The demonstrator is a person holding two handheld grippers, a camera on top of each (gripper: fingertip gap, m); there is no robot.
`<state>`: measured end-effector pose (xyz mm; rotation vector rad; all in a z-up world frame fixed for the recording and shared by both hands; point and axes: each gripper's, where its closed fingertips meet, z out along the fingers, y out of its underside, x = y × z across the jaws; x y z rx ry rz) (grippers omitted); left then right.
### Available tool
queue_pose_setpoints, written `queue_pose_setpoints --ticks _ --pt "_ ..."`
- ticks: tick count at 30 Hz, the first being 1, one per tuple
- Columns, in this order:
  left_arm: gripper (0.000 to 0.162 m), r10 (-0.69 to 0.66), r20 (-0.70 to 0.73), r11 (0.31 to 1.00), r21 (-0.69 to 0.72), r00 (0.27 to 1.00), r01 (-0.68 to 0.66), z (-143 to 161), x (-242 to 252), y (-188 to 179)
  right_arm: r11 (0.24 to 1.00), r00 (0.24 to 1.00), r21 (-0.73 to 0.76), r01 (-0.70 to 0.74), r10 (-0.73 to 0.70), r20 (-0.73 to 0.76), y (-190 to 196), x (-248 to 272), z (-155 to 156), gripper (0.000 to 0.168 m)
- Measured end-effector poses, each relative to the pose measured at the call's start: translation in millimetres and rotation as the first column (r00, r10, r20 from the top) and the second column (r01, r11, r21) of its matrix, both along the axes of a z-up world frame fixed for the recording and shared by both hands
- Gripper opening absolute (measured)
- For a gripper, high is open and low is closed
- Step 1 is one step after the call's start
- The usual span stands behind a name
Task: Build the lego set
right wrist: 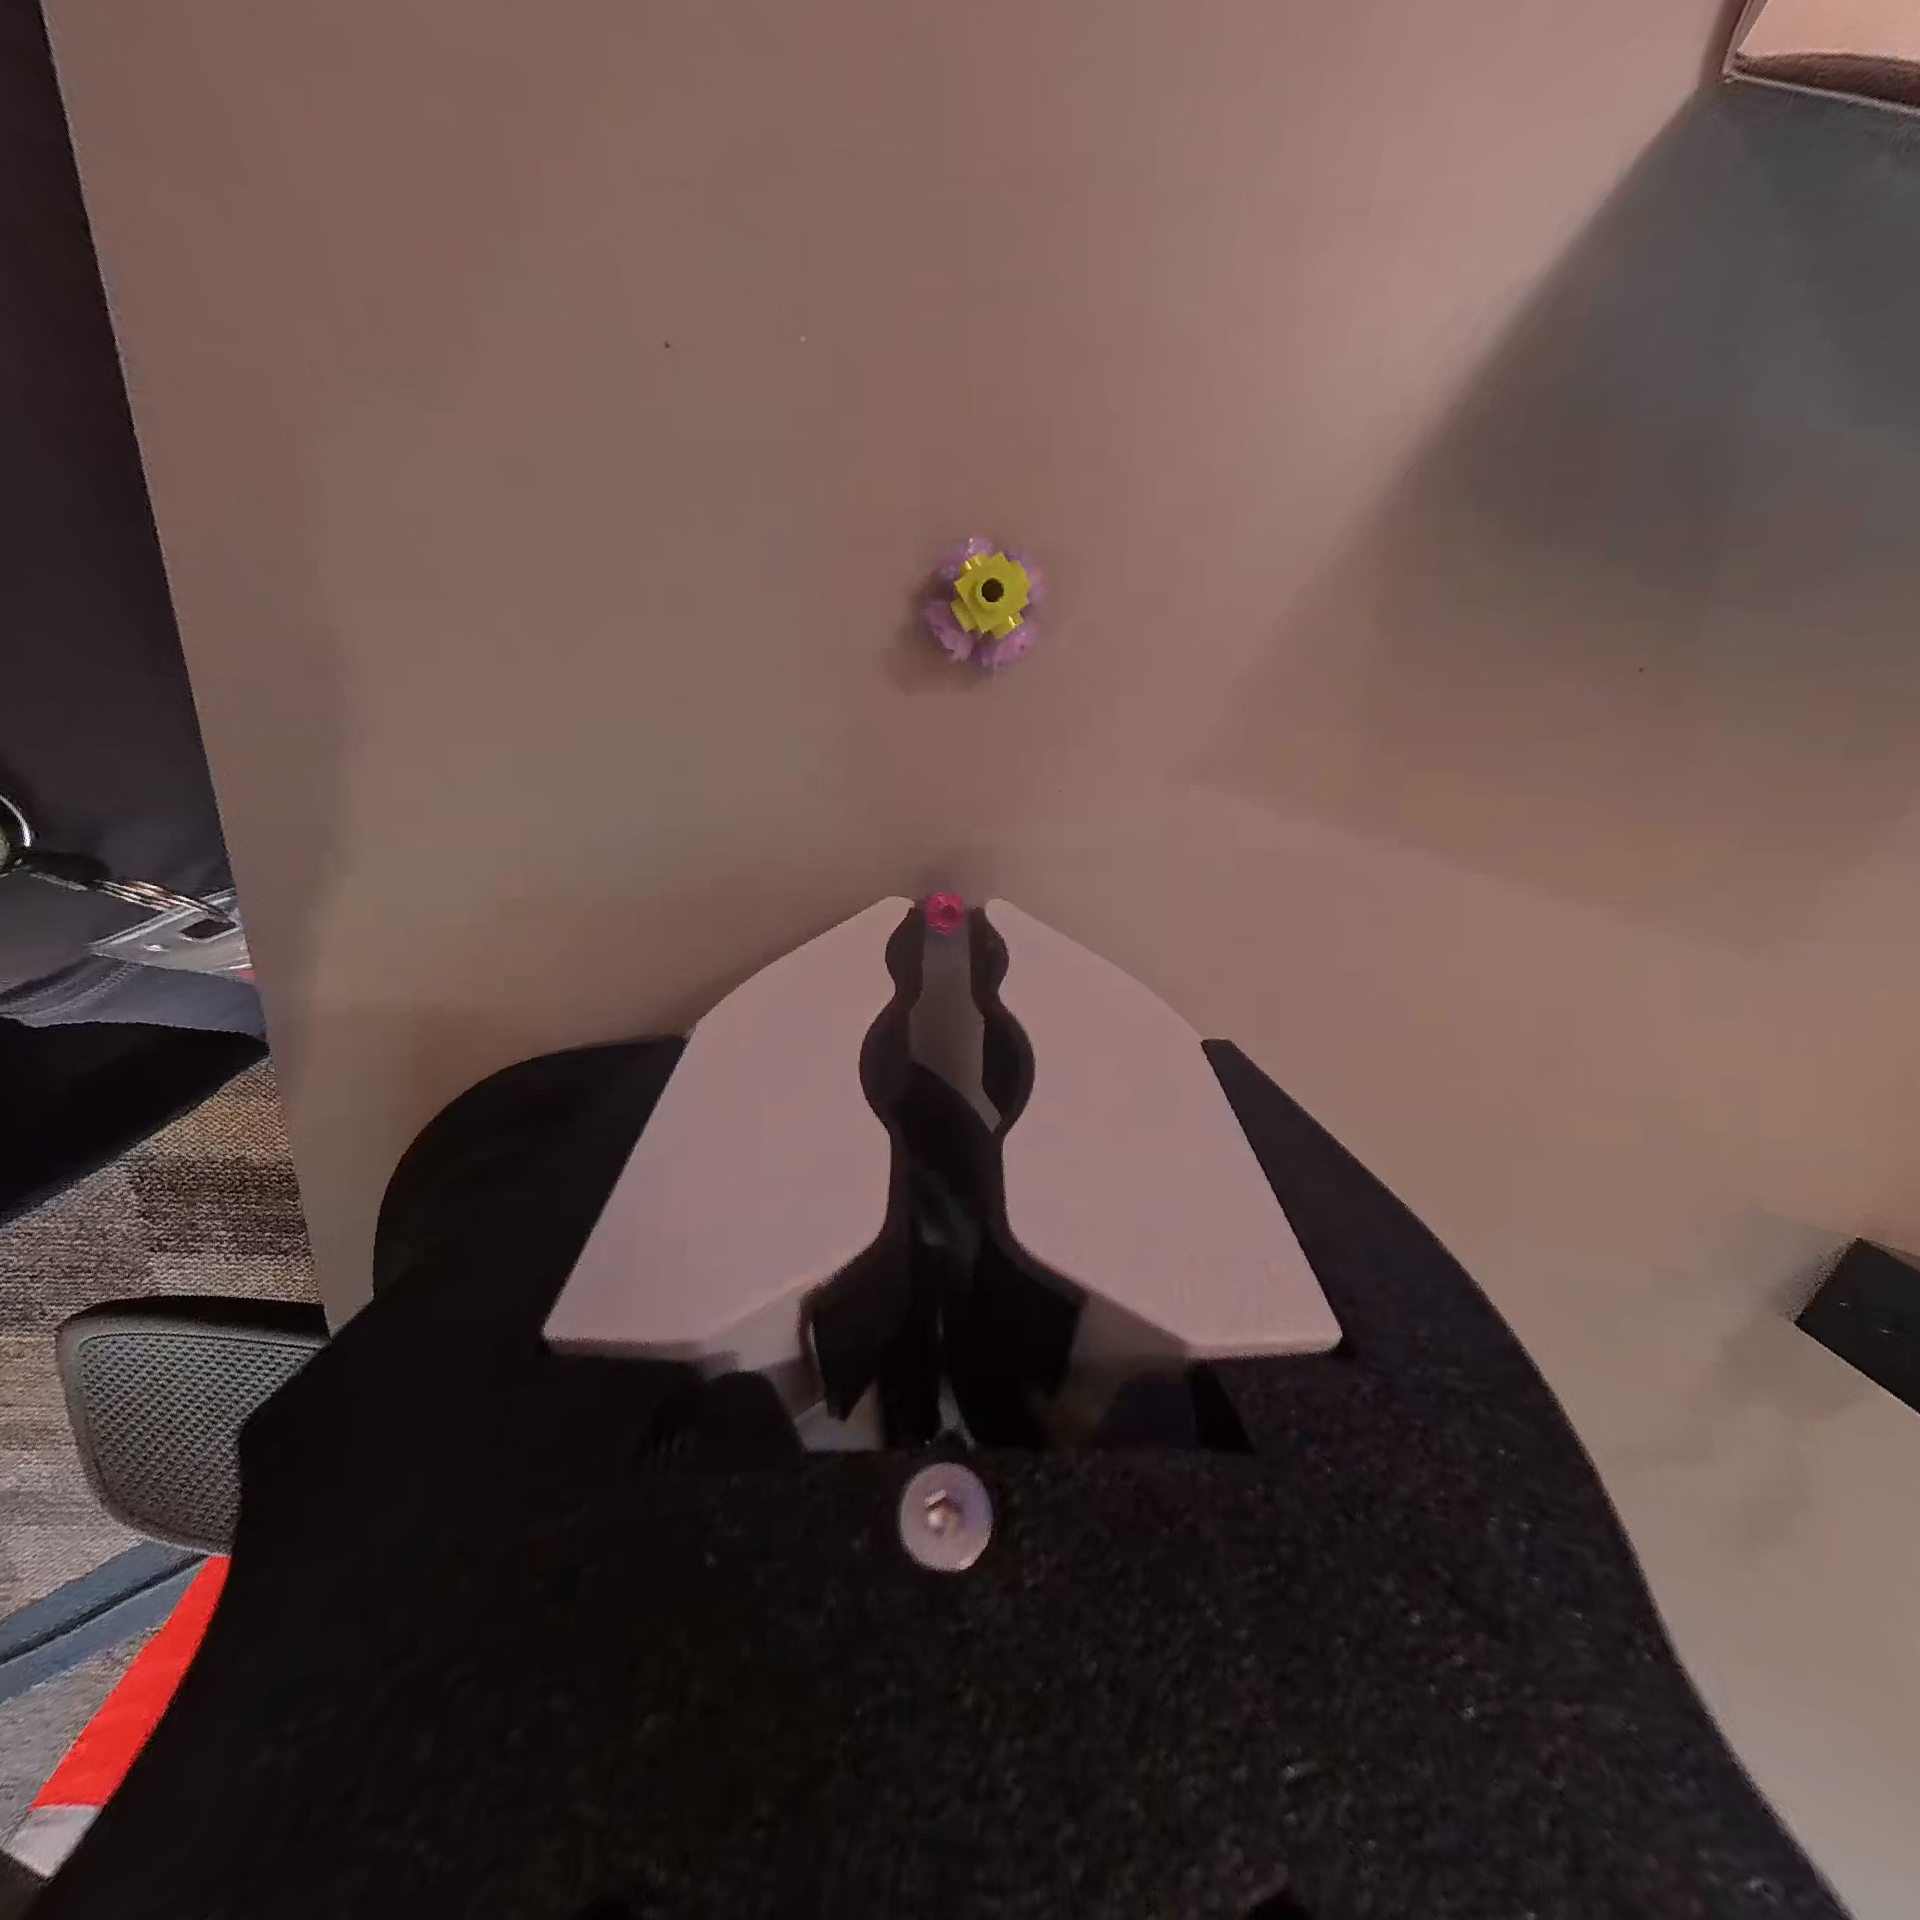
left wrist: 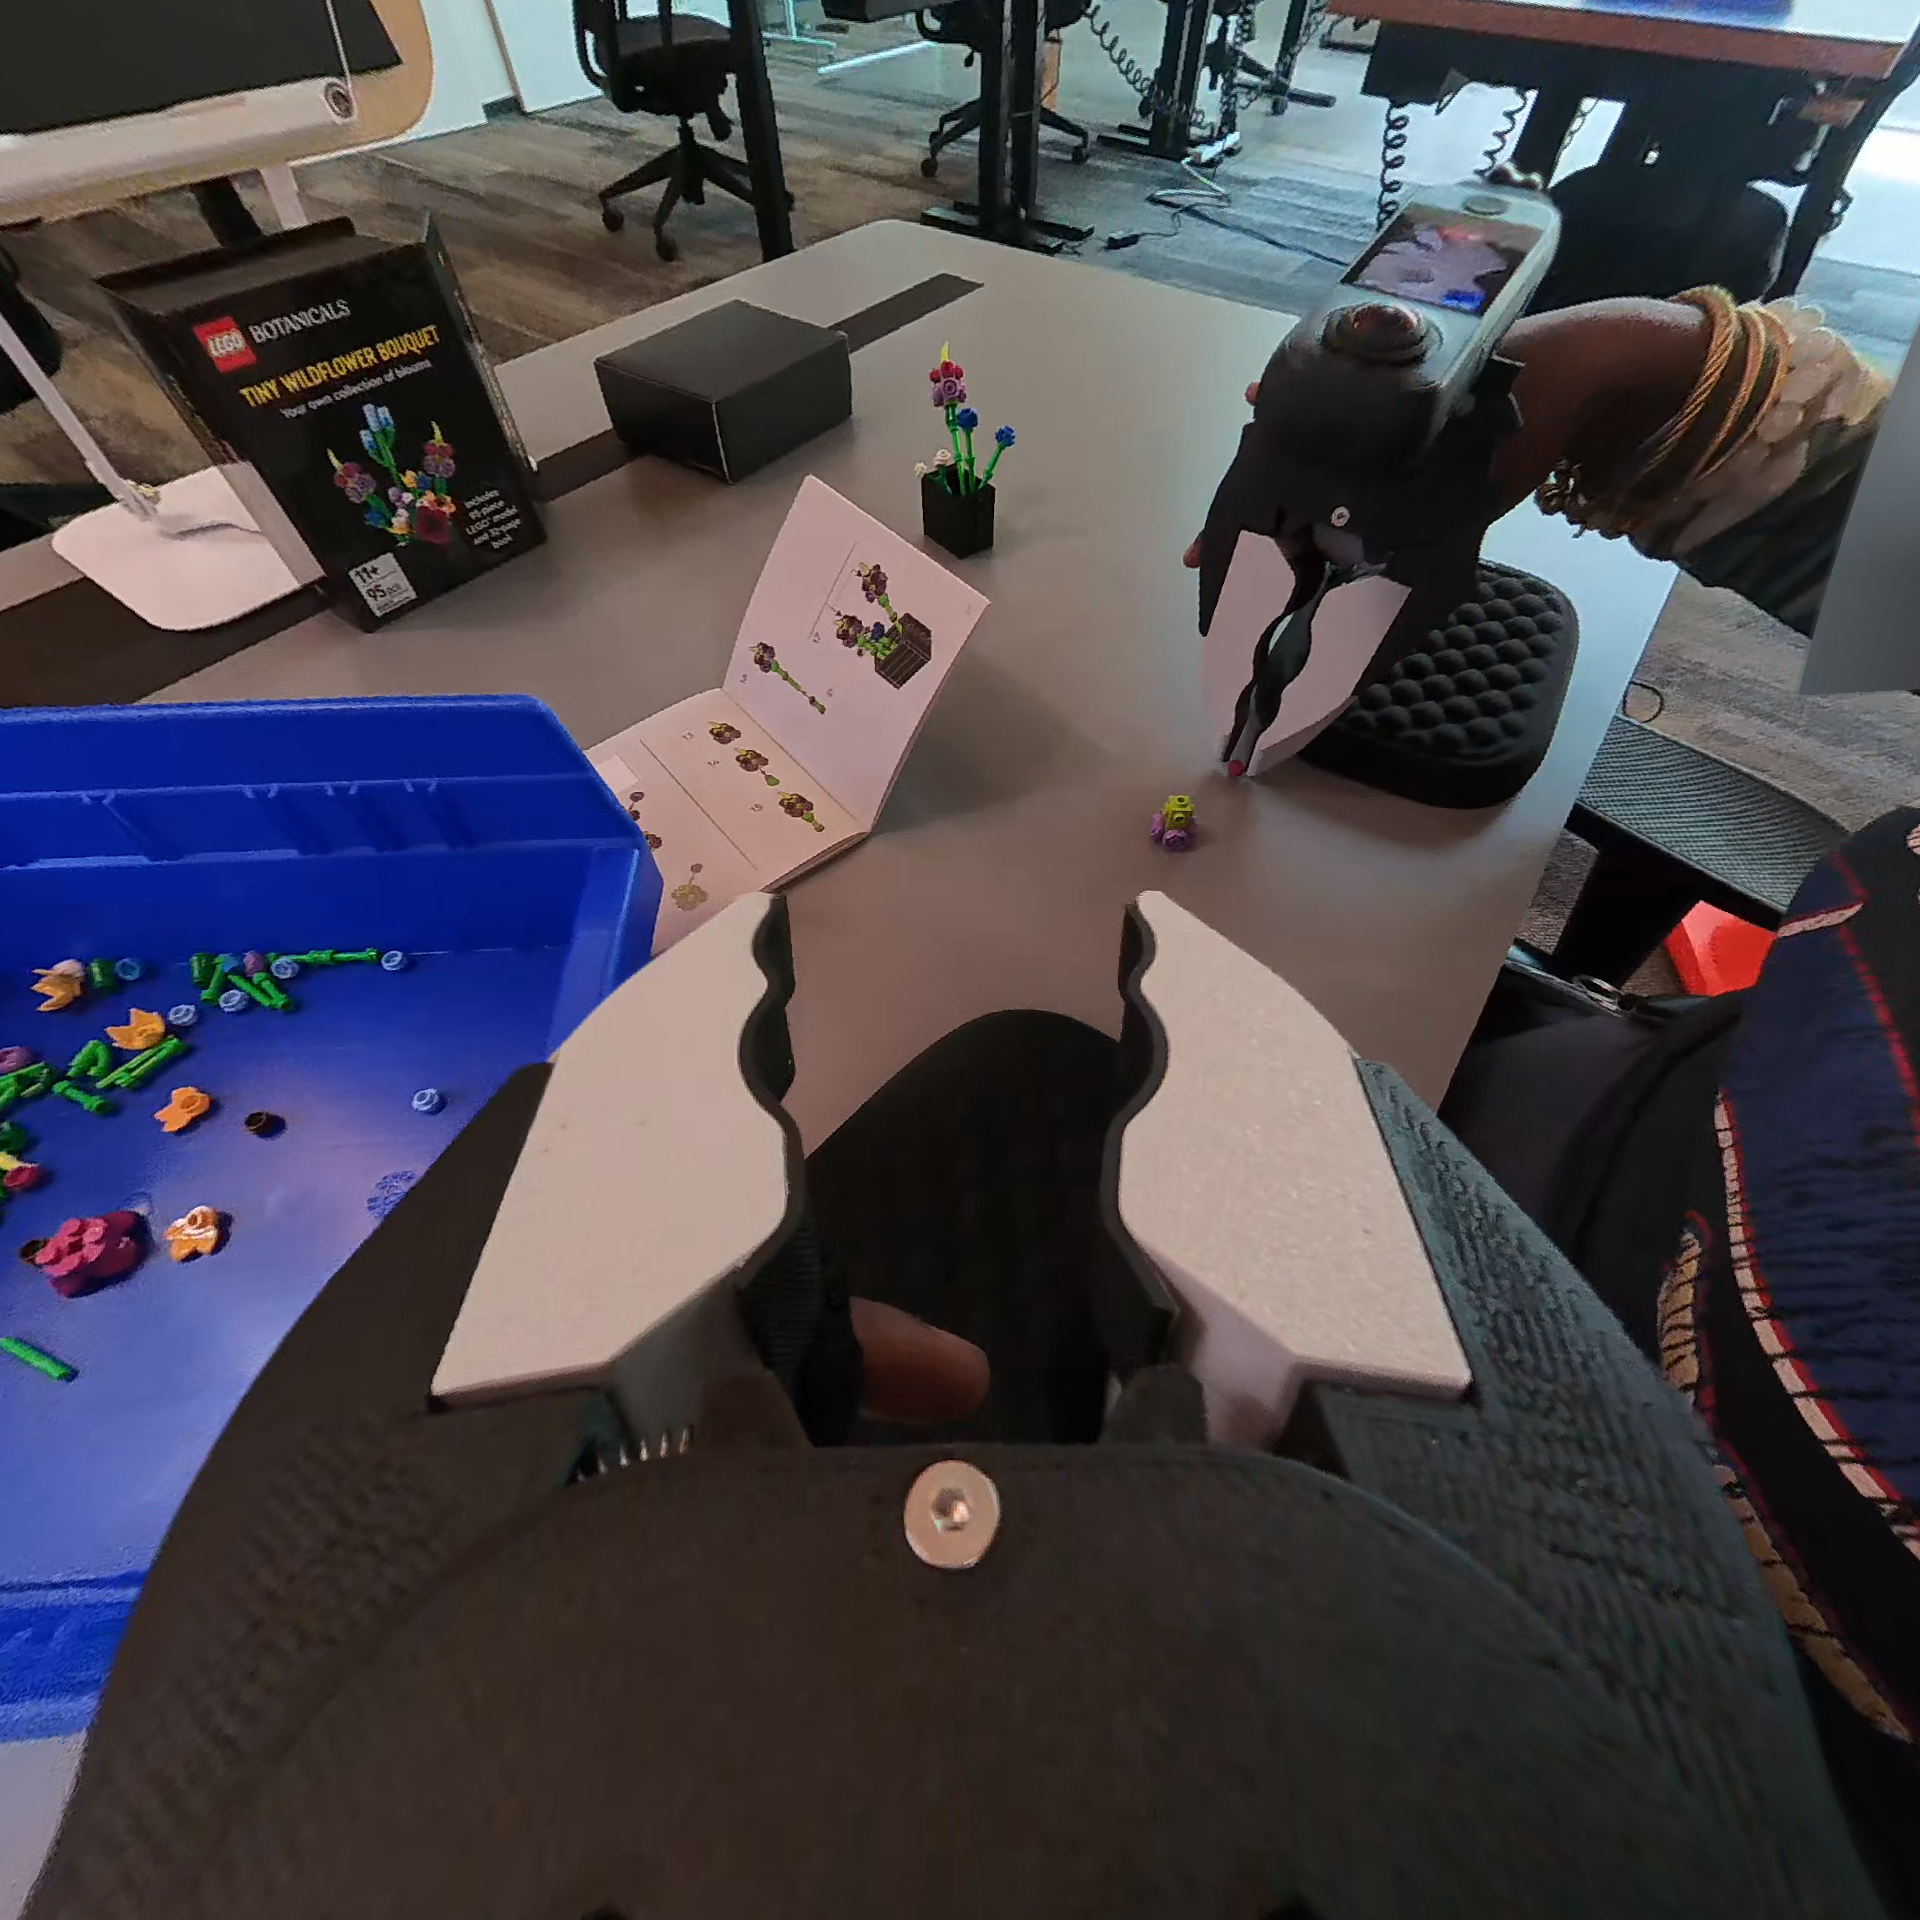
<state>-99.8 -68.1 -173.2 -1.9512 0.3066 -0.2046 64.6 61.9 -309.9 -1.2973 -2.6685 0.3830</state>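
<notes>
- Fingertips of the right gripper (right wrist: 945,914) pinch a tiny magenta stud (right wrist: 944,911), with the jaws drawn nearly together around it; holding it at the very tip probably leaves it free to be pressed onto another piece.
- That gripper points steeply down at the grey table (right wrist: 623,520), its tips at or just above the surface, close to the small flower piece (right wrist: 985,601), which lies apart from them.
- This flower piece, a yellow centre on lilac petals, sits with its open hole facing up, which looks like the socket the stud is meant for.
- Fingers of the left gripper (left wrist: 951,925) are spread wide with nothing between them, hovering over the table edge beside the blue bin (left wrist: 312,769); it seems to be waiting, ready to steady the flower or fetch the next part.
- Loose parts, green stems and orange, lilac and magenta blossoms, lie scattered in the bin, kept within the left gripper's reach.
- Lying open between bin and flower, the instruction booklet (left wrist: 810,707) has its pages angled towards the worker.
- Farther back stands the partly built bouquet (left wrist: 961,457) in its black pot, clear of the work, with the set's box (left wrist: 353,426) to the left.
</notes>
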Motion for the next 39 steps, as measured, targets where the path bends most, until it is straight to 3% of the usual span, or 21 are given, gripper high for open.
queue_pose_setpoints --ticks 11,15,17,21,24,28,33,36,39 --pt "0.06 0.005 -0.026 1.0 -0.001 1.0 -0.005 0 -7 -3 0.997 0.998 -0.054 0.048 -0.05 -0.045 -2 2 3 0.021" --pt "0.057 0.029 -0.094 1.0 0.0 0.995 -0.029 11 -31 -6 0.986 0.977 -0.153 0.064 -0.093 -0.193 -7 -5 21 0.031" --pt "0.054 0.022 -0.11 0.998 -0.057 0.994 -0.028 16 -53 -8 0.973 0.928 -0.218 0.077 -0.15 -0.341 -5 -14 36 0.044" --pt "0.052 -0.02 -0.185 0.97 -0.244 0.983 -0.026 17 -109 -1 0.927 0.759 -0.369 0.067 -0.288 -0.585 -1 -23 60 0.048" --pt "0.044 0.012 -0.331 0.902 -0.404 0.944 -0.153 10 -174 18 0.891 0.641 -0.447 0.076 -0.387 -0.663 10 -20 69 0.047" --pt "0.034 -0.14 -0.474 0.74 -0.633 0.869 -0.227 -23 -240 45 0.851 0.54 -0.523 0.04 -0.459 -0.706 18 -14 89 0.043" --pt "0.017 -0.178 -0.298 0.508 -0.844 0.938 -0.172 -86 -258 62 0.821 0.501 -0.57 0.044 -0.511 -0.698 26 -12 94 0.041" --pt "0.017 -0.219 -0.293 0.465 -0.87 0.931 -0.164 -109 -261 65 0.814 0.502 -0.58 0.039 -0.518 -0.693 26 -11 94 0.041" --pt "0.017 -0.245 -0.296 0.477 -0.866 0.923 -0.151 -117 -263 67 0.811 0.51 -0.584 0.041 -0.519 -0.686 26 -12 93 0.041"
